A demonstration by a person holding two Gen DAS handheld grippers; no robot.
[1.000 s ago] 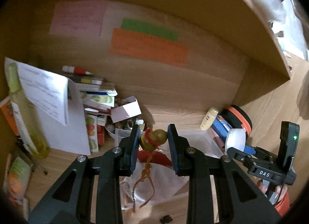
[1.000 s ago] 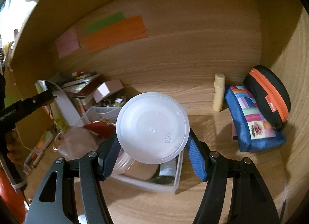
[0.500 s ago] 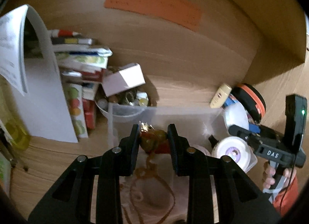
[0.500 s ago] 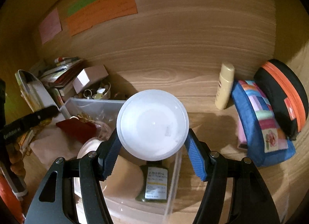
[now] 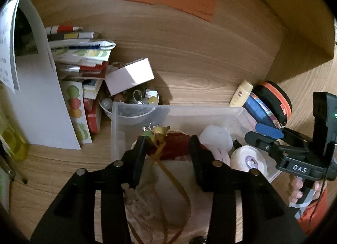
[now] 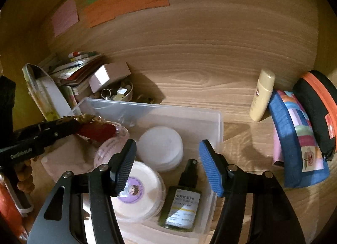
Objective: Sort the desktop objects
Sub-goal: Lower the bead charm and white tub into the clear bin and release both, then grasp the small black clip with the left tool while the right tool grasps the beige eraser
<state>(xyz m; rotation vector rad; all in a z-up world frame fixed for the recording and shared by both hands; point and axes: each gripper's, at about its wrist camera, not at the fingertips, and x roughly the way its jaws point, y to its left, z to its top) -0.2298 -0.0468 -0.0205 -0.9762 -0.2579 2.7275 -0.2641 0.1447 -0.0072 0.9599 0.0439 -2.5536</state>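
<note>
Jars and a bottle (image 6: 182, 199) are placed in the bin (image 6: 219, 122); both claws are spread, empty; pouches (image 6: 294, 138) are left outside.

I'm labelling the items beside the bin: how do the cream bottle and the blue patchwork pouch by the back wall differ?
The cream bottle is slim, hard and plain pale yellow; the blue patchwork pouch is broad, soft fabric with coloured patches. The bottle stands tilted against the back wall, cap up, while the pouch rests on its edge on the desk against a black and orange case. Both sit outside the clear bin, to its right.
</note>
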